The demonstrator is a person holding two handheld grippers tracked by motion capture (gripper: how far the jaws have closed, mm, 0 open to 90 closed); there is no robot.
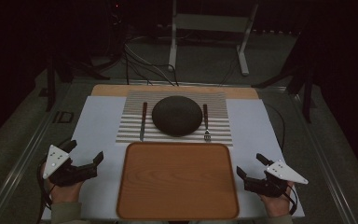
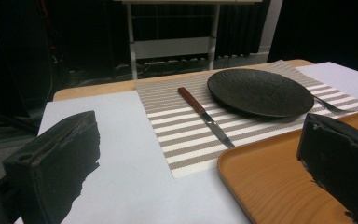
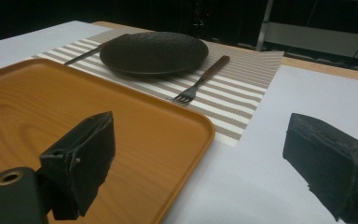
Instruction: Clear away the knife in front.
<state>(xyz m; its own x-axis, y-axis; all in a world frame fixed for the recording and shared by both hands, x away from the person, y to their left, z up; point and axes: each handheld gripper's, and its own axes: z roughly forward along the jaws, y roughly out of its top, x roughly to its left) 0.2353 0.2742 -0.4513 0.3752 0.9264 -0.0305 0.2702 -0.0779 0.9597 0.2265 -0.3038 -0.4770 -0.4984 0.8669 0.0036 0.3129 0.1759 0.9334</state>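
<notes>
A dark round textured plate (image 1: 176,115) is sitting at the centre of a brown-and-white striped woven placemat (image 1: 175,136), with a wooden-handled knife (image 1: 143,121) lying just left of it and a wooden-handled fork (image 1: 206,122) just right. An empty rounded orange wooden tray (image 1: 177,180) is lying nearer the person, on the white sheet. The left gripper (image 1: 85,155) and right gripper (image 1: 251,164) are hovering either side of the tray, jaws spread apart and gripping nothing.
</notes>
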